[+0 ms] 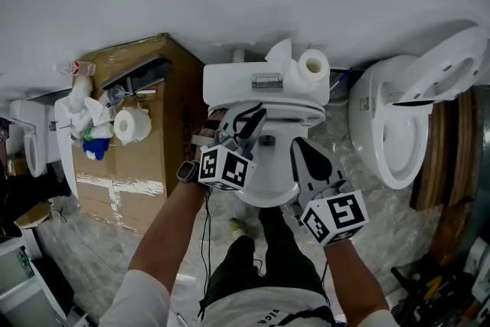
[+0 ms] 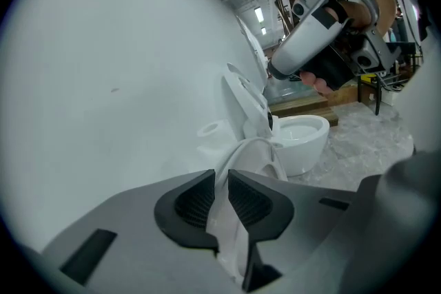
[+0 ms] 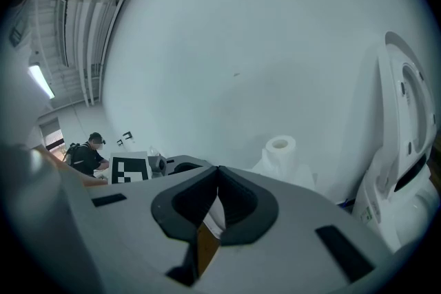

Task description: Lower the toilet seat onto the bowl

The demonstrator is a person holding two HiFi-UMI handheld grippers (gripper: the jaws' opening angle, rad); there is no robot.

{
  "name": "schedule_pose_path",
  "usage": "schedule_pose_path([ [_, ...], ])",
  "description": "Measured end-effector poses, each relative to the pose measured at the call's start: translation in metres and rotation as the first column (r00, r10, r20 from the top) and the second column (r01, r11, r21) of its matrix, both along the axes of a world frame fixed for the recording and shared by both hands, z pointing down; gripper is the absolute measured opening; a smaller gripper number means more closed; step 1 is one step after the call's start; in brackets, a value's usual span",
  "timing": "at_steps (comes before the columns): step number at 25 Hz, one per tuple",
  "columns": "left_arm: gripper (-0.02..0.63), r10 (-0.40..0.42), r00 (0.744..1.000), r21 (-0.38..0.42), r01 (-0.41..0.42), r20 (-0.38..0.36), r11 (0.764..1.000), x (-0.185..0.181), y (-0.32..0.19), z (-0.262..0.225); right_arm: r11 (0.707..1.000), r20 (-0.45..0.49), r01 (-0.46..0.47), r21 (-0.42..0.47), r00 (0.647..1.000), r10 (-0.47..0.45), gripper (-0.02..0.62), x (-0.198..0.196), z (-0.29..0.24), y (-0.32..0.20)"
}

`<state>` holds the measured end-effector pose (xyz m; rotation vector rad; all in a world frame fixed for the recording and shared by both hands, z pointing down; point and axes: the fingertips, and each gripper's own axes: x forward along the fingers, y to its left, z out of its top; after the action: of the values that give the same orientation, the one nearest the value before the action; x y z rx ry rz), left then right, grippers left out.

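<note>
The white toilet [image 1: 264, 172] stands against the wall, its bowl just in front of the person's legs. My left gripper [image 1: 246, 121] reaches over the bowl's left side. In the left gripper view, my left gripper [image 2: 220, 179] is shut on the thin white edge of the toilet seat [image 2: 233, 234], which curves away above the jaws. My right gripper [image 1: 301, 145] hovers over the bowl's right side. In the right gripper view, the right gripper [image 3: 218, 172] is shut with nothing held. I cannot tell how far the seat is tilted.
A toilet paper roll [image 1: 312, 67] sits on the tank [image 1: 245, 80]. A second toilet [image 1: 387, 126] with raised lid [image 1: 452, 61] stands to the right. A cardboard box [image 1: 153, 157] with another paper roll [image 1: 132, 125] and rags stands to the left. The floor is marbled tile.
</note>
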<state>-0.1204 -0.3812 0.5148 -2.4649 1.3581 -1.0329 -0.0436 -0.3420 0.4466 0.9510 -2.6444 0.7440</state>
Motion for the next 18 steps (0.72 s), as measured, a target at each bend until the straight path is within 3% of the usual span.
schedule_pose_path([
  [11,0.069,0.017,0.999,-0.092,-0.021,-0.047,0.996,0.008,0.028,0.001,1.000,0.007,0.004,-0.024,1.000,-0.004,0.015,0.010,0.004,0.031],
  [18,0.069,0.100,0.994,-0.125,-0.094,0.044,0.988,0.023,0.063,0.006,0.999,0.008,-0.029,-0.025,1.000,0.029,0.015,0.018,0.003,0.066],
])
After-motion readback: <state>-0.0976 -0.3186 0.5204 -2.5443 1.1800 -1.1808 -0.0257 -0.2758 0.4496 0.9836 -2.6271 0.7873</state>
